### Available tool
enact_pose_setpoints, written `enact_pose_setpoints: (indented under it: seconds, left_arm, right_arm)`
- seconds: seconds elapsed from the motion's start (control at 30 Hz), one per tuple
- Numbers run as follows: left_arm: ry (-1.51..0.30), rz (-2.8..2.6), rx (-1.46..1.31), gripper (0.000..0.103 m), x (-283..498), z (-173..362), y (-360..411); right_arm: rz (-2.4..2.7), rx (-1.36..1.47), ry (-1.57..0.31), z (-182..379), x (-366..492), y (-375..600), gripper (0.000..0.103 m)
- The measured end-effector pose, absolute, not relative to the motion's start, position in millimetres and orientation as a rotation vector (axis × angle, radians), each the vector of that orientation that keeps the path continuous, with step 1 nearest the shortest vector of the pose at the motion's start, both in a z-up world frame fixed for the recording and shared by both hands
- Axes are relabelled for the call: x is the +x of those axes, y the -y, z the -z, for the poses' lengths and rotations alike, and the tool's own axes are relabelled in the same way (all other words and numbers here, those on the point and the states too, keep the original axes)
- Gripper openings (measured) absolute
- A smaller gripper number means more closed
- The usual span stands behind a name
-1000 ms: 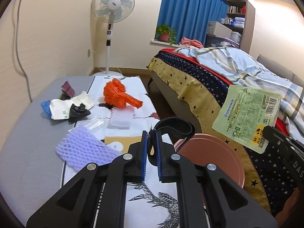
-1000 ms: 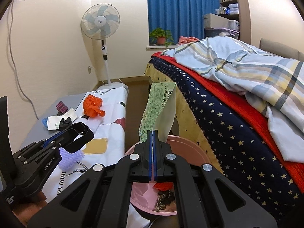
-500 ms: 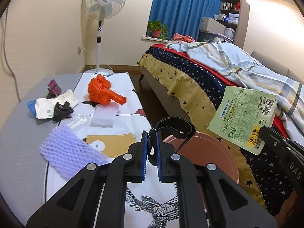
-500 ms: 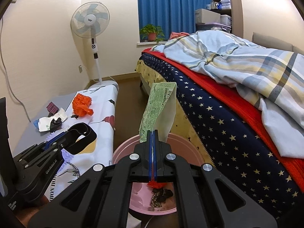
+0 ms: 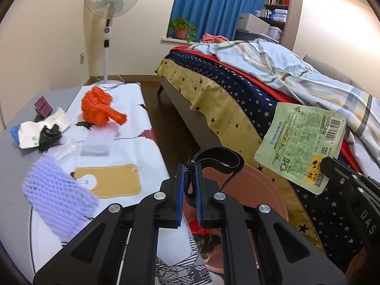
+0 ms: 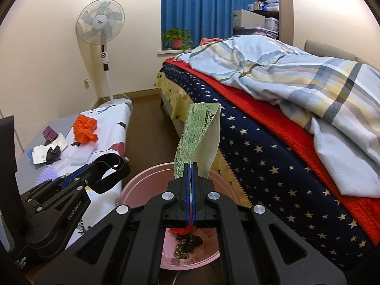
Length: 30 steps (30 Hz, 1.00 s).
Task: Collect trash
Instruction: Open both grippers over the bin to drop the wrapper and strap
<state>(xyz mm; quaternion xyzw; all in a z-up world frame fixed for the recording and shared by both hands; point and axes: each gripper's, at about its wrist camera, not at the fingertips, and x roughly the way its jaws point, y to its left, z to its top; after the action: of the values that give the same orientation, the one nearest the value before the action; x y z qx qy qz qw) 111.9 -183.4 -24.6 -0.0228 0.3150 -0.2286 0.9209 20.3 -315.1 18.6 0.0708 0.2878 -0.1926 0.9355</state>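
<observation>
A black strap loop [image 5: 217, 160] is pinched between the blue pads of the left tongs [image 5: 189, 182], and a pale green printed wrapper [image 6: 198, 140] is clamped upright in the right tongs [image 6: 190, 178], whose pads are pressed flat together on its lower edge. Both are held above a pink bin [image 6: 142, 185] on the floor, in which red and dark scraps [image 6: 186, 237] are already seen. The bin is wedged between the counter [image 5: 147, 142] on the left and the bed [image 6: 261, 147] on the right. On the counter, covered by a white patterned cloth, more litter is spread: nearest, a lilac foam net [image 5: 55, 197] and a yellow flat pouch [image 5: 111, 181]; beyond them a white foam block [image 5: 97, 143] and clear plastic [image 5: 65, 148]; farther still an orange bag [image 5: 101, 108], a white bag with black scrap [image 5: 41, 130] and a small pink packet [image 5: 42, 105]. Behind the counter a standing fan [image 5: 111, 2] is placed by the wall, and a potted plant [image 5: 181, 27] is seen on the sill before blue curtains [image 5: 213, 7].
</observation>
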Motion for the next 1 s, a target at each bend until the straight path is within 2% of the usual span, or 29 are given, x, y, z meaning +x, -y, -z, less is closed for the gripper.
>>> enact_pose_setpoints:
  seconds: [0.5, 0.6, 0.63, 0.7, 0.73, 0.77, 1.0]
  left_arm:
    - [-0.684, 0.504, -0.035, 0.009, 116, 37, 201]
    - [-0.685, 0.502, -0.031, 0.012, 116, 38, 202]
    - [-0.684, 0.498, -0.031, 0.019, 116, 38, 201]
    - [-0.688, 0.496, -0.035, 0.028, 117, 39, 200]
    - [-0.69, 0.489, -0.036, 0.029, 118, 39, 198]
    - [-0.69, 0.486, -0.038, 0.029, 118, 39, 196]
    - [-0.686, 0.466, -0.042, 0.029, 116, 35, 185]
  right_arm:
    - [0.421, 0.159, -0.596, -15, 21, 322, 0.001]
    - [0.435, 0.173, -0.6, -14, 22, 324, 0.003]
    - [0.435, 0.173, -0.6, -14, 22, 324, 0.005]
    - [0.447, 0.181, -0.609, -12, 23, 326, 0.02]
    - [0.454, 0.184, -0.609, -12, 22, 327, 0.039]
    - [0.464, 0.187, -0.605, -12, 21, 327, 0.048]
    - [0.458, 0.188, -0.576, -17, 17, 323, 0.049]
